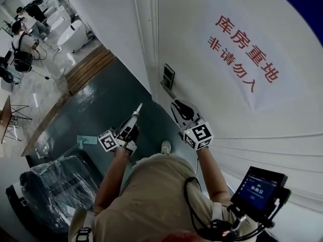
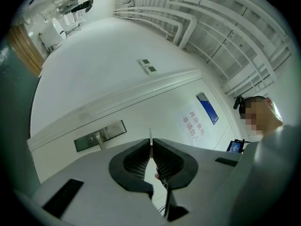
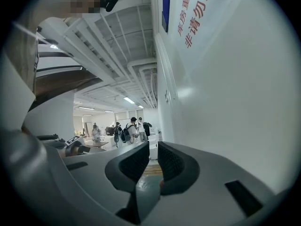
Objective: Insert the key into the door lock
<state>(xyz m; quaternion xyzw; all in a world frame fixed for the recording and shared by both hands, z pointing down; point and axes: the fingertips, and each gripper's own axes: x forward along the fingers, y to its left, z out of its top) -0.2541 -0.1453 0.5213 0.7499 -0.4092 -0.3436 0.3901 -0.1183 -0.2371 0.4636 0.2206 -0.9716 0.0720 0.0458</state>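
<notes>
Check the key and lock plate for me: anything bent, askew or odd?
Nothing stands out. The key sits straight between the shut jaws of the left gripper, tip clear of the door; the lock plate looks intact.

Left tool (image 2: 151,144) clamps the key (image 2: 150,134); right tool (image 3: 153,149) narrowly apart, empty; both forearms extended.

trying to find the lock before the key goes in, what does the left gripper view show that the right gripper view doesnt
Only the left gripper view: the key pinched in the shut left gripper, and beyond it the lock plate with its handle on the door.
Only the right gripper view: the right gripper, jaws slightly apart with nothing between them; no lock shows.
Both: the red-lettered sign on the door and the blue plate beside it.
</notes>
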